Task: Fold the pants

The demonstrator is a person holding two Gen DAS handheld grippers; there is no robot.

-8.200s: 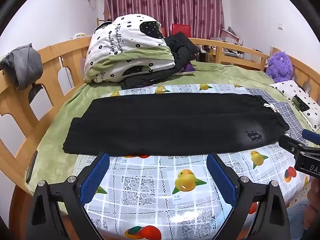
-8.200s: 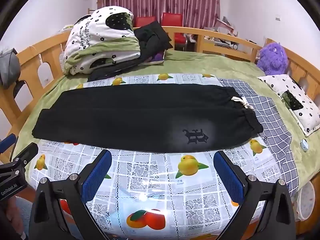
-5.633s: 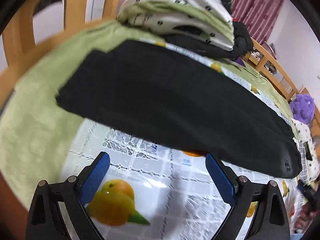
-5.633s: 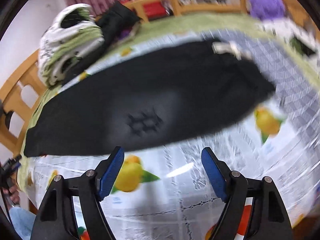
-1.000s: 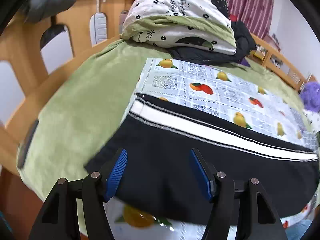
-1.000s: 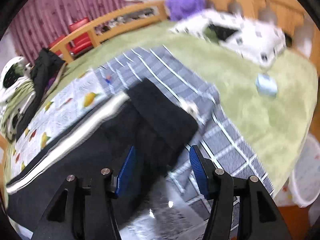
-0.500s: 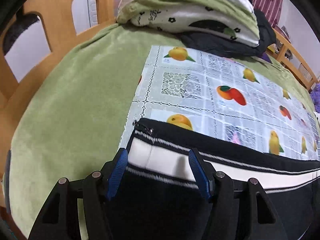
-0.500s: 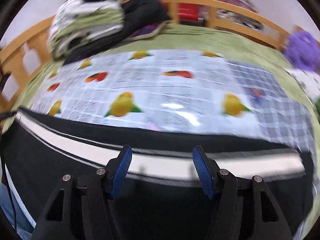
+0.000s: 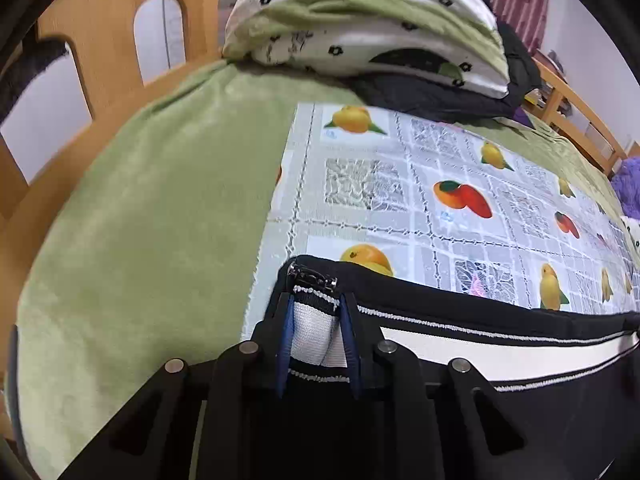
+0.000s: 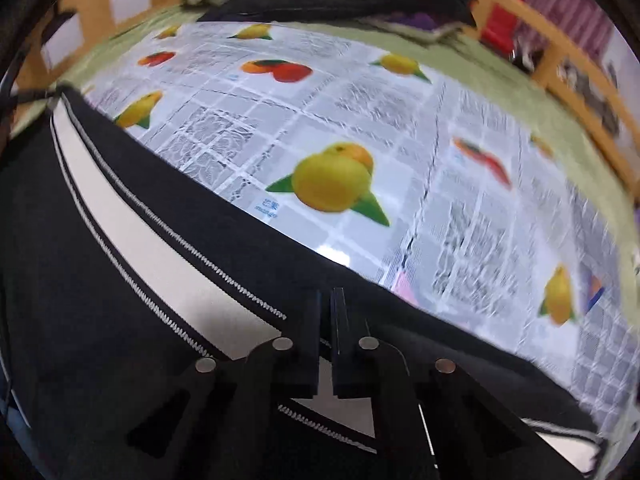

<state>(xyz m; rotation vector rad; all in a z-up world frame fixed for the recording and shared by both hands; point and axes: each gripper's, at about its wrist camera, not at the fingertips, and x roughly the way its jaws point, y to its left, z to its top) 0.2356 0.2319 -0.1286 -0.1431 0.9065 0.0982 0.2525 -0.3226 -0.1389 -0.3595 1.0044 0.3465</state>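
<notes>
The black pants with a white side stripe lie folded lengthwise along the near edge of the fruit-print cloth. My left gripper is shut on the pants at the leg cuff, beside a small zipper. My right gripper is shut on the pants' striped edge further along. The cloth lies bare beyond the pants.
The bed has a green blanket and a wooden rail. A folded floral quilt on dark clothes sits at the far corner. A purple plush toy is at the right.
Both grippers have closed from wide open onto the striped edge of the pants. The right view has swung left and closer to the cloth.
</notes>
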